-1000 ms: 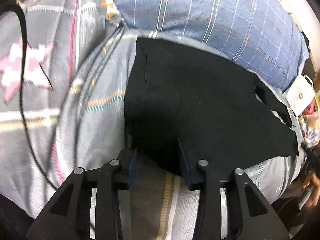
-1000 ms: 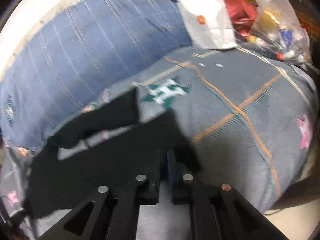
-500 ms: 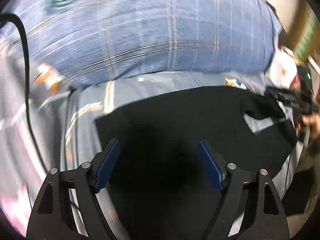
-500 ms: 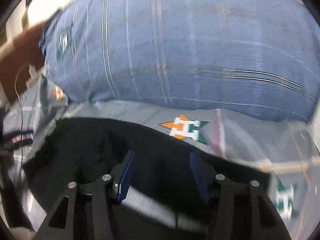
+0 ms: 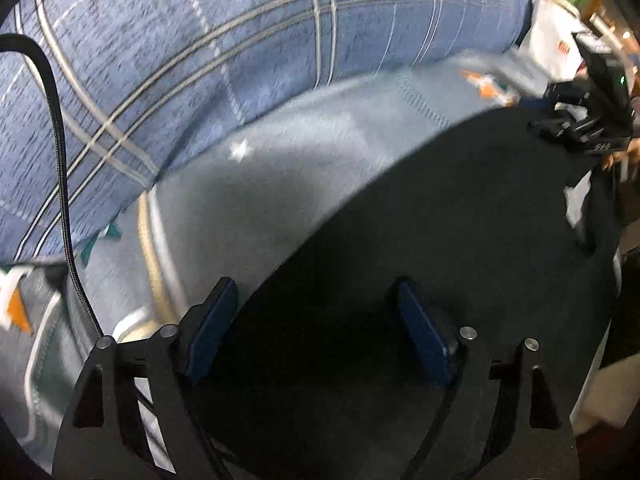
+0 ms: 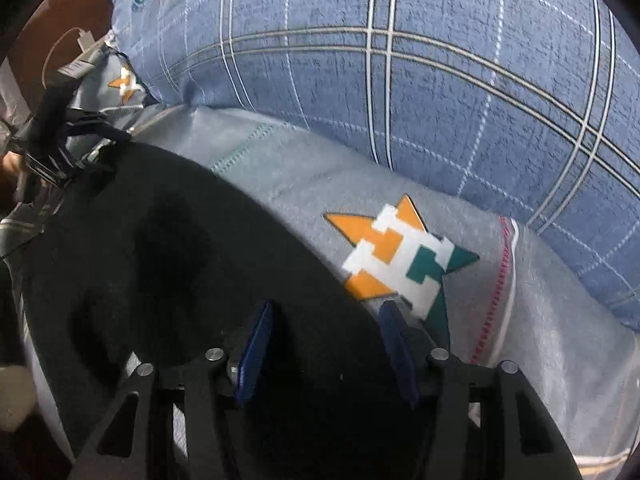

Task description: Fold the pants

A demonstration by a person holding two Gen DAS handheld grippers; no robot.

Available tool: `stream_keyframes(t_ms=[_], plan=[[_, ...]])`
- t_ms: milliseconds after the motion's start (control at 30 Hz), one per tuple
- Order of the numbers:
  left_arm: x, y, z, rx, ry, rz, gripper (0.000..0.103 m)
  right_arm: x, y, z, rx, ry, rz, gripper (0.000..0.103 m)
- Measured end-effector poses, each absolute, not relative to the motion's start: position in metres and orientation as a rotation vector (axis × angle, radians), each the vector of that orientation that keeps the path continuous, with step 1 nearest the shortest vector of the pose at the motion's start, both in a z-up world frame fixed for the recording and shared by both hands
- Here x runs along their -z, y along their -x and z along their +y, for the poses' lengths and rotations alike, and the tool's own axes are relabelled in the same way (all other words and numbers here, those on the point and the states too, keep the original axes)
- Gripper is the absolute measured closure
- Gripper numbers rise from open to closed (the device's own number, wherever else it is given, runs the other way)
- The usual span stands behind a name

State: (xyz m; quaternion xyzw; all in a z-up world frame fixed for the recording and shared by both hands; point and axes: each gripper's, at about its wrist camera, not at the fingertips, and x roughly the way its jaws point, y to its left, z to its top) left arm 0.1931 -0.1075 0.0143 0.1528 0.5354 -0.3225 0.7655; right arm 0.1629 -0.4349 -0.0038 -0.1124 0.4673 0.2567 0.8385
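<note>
The black pants (image 5: 420, 240) lie flat on a grey bedcover (image 5: 280, 168); they also show in the right wrist view (image 6: 160, 248). My left gripper (image 5: 316, 320) is open and empty, just above the pants' near left part. My right gripper (image 6: 326, 340) is open and empty above the pants' right edge, next to an orange and teal star patch (image 6: 396, 260). Each gripper shows in the other's view: the right one at the pants' far right end (image 5: 588, 120), the left one at their far left end (image 6: 60, 136).
A large blue plaid pillow (image 5: 200, 60) lies behind the pants, also in the right wrist view (image 6: 400, 80). A black cable (image 5: 64, 200) hangs at the left. A white bag (image 5: 552, 44) sits at the far right.
Both grippers have let go of the pants and opened. They moved to the pants' far long side and turned toward the pillow. The pants now lie flat.
</note>
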Motion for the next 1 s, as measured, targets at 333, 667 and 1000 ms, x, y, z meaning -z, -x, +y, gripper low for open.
stream_keyframes(t_ms=[333, 667, 1000], plan=[[-0.079, -0.137, -0.096, 0.706, -0.308, 0.967, 0.093, -0.069, -0.101, -0.419, -0.370, 0.395, 0.682, 0.095], [-0.091, 0.040, -0.078, 0.871, -0.177, 0.883, 0.093, -0.077, 0.083, -0.425, -0.438, 0.360, 0.625, 0.096], [-0.060, 0.069, -0.040, 0.700, 0.076, 0.951, 0.087, -0.004, 0.107, -0.428, -0.335, 0.348, 0.829, 0.096]])
